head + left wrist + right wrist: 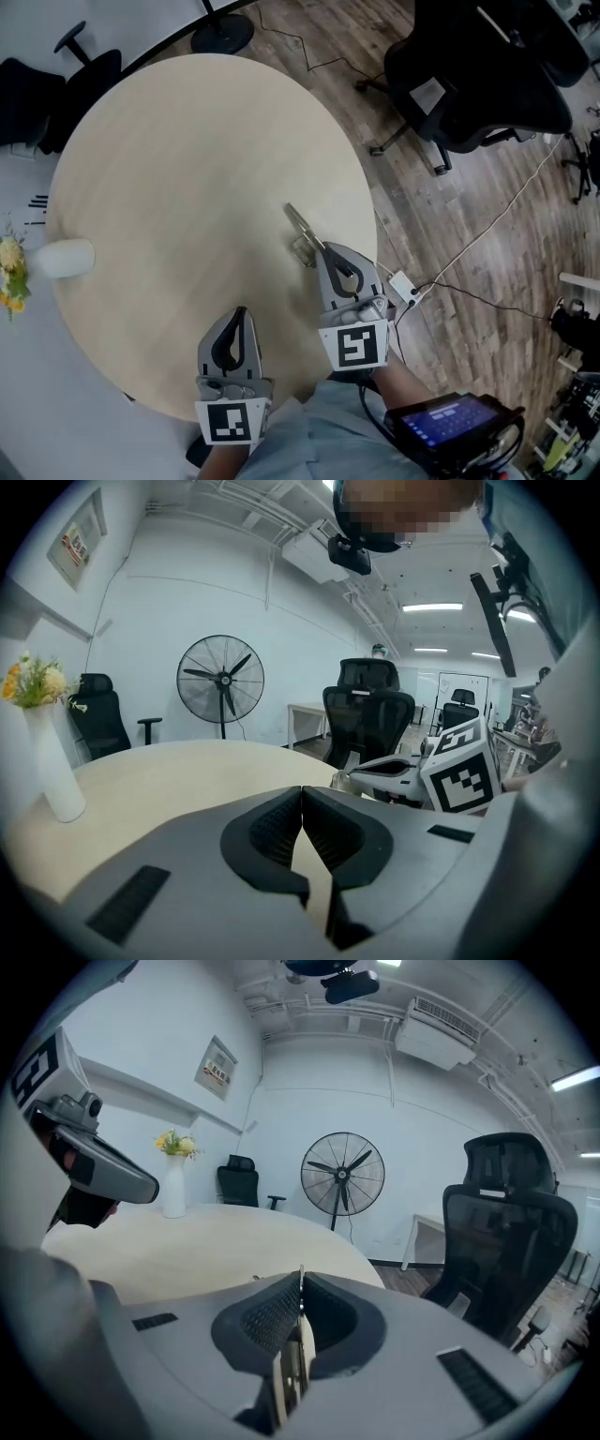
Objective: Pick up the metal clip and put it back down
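Metal clip (302, 228) sat over the right part of the round table (187, 169), jutting toward the far side from the tips of the right gripper (322, 249); whether it touched the tabletop could not be told. Around it the wood was bare. A white vase (66, 258) of flowers (9, 272) stood well apart at the left edge. A black office chair (478, 75) stood off the table to the far right, a standing fan (221, 680) was beyond the far rim, and cables (487, 225) ran across the wooden floor to the right. Nothing stood between either gripper and the clip. The right gripper's jaws were closed narrow on the clip, whose thin metal edge showed pinched between the ribbed pads (272, 1316). The left gripper (239, 314) hung over the near edge, to the left of the right one, with its jaws together at the tips and nothing between them.
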The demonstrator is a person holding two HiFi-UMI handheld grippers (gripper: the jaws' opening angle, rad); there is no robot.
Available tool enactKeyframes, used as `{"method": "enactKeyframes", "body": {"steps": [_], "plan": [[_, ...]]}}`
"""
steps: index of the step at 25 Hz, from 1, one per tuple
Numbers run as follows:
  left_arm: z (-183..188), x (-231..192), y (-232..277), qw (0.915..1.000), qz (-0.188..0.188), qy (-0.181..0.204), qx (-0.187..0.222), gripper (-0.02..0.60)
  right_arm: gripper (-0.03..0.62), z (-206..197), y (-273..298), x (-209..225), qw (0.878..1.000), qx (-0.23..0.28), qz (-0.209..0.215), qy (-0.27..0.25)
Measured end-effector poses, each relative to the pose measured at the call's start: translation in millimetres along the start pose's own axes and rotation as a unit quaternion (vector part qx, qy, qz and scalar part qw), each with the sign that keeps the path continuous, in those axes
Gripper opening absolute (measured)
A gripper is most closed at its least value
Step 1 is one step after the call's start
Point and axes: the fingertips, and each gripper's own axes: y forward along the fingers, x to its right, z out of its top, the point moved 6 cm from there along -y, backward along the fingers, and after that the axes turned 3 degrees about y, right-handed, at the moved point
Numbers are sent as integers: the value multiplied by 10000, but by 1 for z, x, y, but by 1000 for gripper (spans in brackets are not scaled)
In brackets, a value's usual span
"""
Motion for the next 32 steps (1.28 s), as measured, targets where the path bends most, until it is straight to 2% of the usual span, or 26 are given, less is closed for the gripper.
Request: {"method": "enactKeyframes", "body": {"steps": [9, 17, 26, 32], "plan": [[-29, -12, 24, 9992, 101, -234, -318, 20, 51, -23, 35, -7, 9997, -112, 190, 38], [-31, -9, 26, 9990, 122, -266, -342, 20, 52, -24, 39, -19, 9987, -136, 492, -22], [-22, 1, -4, 9991, 312, -200, -189, 20, 54, -11, 16, -28, 9980, 36, 628, -65], [2, 14, -41, 9977, 621, -141, 241, 20, 52, 19, -16, -33, 9959, 490, 755, -123]]}}
